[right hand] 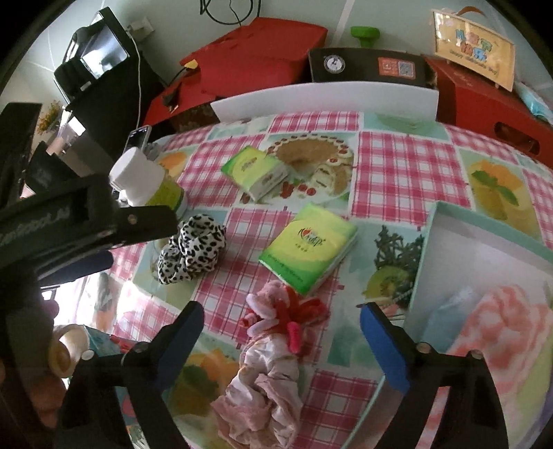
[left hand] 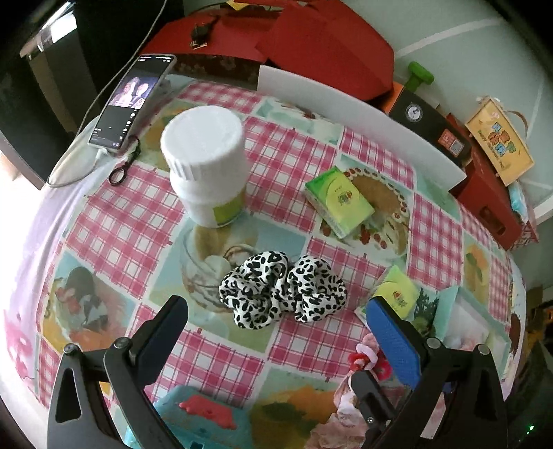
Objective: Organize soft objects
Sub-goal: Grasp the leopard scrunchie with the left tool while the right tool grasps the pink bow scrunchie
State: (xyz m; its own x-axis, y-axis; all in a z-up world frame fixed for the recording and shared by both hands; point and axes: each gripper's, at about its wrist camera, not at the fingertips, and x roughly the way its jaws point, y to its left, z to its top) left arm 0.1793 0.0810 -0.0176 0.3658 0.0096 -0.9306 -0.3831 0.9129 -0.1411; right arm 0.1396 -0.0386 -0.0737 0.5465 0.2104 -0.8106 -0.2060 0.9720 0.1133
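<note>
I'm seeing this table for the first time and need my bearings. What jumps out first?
The black-and-white leopard-print scrunchie lies mid-table on the pink checked tablecloth, just ahead of the open left gripper. A white-capped bottle stands behind it. Nearer the open right gripper lies a pink-and-red scrunchie beside a green tissue pack.

A pale wall (right hand: 283,10) is standing behind the counter (right hand: 397,155), which is wearing a pink gingham oilcloth printed with cakes and desserts. Red boxes (right hand: 262,51) are crowding its far edge beside a black case (right hand: 369,65), with a white board (right hand: 325,100) propped in front of them. Bright daylight is washing out the left side (left hand: 17,259). A dark cabinet (right hand: 103,103) is standing at left, a cable (right hand: 138,69) hanging down the wall beside it.
</note>
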